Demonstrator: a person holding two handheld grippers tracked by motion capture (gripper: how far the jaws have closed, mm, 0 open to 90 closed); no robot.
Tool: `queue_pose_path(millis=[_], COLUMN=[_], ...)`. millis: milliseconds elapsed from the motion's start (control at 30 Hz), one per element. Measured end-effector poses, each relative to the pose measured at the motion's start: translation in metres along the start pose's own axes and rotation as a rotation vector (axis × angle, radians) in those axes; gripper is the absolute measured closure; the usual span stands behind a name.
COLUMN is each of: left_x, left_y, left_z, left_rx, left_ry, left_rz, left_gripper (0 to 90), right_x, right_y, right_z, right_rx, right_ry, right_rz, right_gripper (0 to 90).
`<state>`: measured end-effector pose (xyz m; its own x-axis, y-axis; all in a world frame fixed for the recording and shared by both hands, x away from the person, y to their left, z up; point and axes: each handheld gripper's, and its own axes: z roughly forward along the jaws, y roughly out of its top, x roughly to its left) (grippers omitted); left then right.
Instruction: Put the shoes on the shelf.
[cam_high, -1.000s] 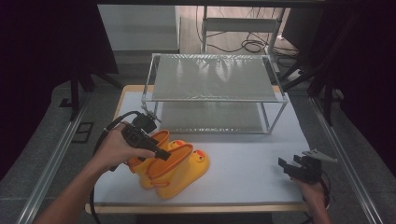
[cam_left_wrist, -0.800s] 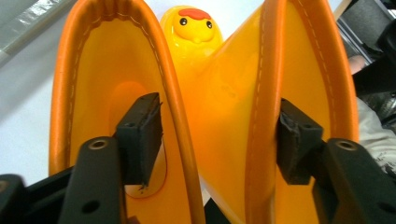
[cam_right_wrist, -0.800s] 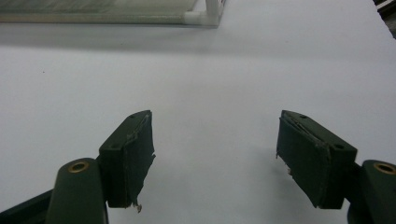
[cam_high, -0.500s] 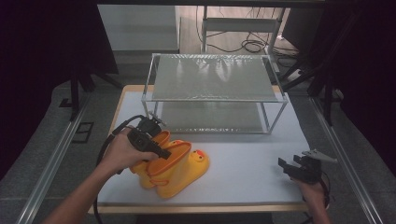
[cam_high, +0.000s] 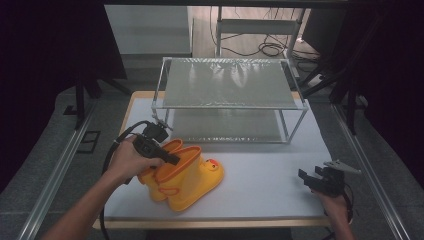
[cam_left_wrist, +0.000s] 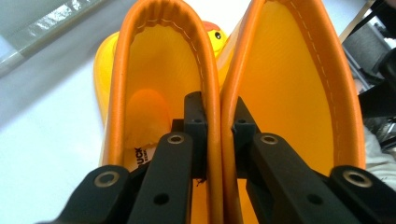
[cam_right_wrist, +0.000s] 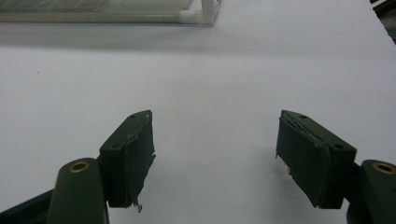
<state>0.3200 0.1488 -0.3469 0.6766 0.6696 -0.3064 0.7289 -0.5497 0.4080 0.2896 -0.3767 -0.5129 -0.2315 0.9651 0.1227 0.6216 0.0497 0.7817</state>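
Two yellow rubber boots (cam_high: 182, 175) are seen lying side by side on the near left of the white table (cam_high: 270, 175), their adjoining cuff walls pinched together between the jaws of the left gripper (cam_left_wrist: 219, 126). Near the front right corner, the right gripper (cam_right_wrist: 215, 158) is held with its jaws wide apart over bare tabletop. Farther back, a two-tier wire shelf (cam_high: 230, 82) is seen standing.

In the left gripper view, the 2 yellow rubber boots with orange rims (cam_left_wrist: 280, 93) are cut off by the frame; black label lettering (cam_left_wrist: 140, 156) beside the left claw (cam_left_wrist: 219, 122) is unreadable.
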Motion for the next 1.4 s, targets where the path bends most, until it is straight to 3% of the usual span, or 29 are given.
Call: queue_pose_path(millis=[167,600,867,1400], left_x=[-0.003,-0.039,-0.052,-0.075], left_y=[0.006,0.036,0.056,0.09], left_z=[-0.004,-0.018,-0.019,-0.016], left_rx=[-0.018,-0.063,-0.074,-0.104], left_ry=[-0.035,-0.106,-0.159,-0.225], left_rz=[0.006,0.087,0.12,0.165], left_gripper=[82.2,82.1,82.1,82.1], right_x=[-0.001,-0.002,-0.003,-0.005], right_y=[0.0,0.003,0.002,0.001], right_z=[-0.001,-0.006,-0.005,-0.006], right_rx=[-0.011,-0.031,-0.03,-0.027], right_ry=[-0.002,0.002,0.004,0.003], right_rz=[0.004,0.006,0.01,0.016], right_gripper=[27.0,27.0,27.0,27.0])
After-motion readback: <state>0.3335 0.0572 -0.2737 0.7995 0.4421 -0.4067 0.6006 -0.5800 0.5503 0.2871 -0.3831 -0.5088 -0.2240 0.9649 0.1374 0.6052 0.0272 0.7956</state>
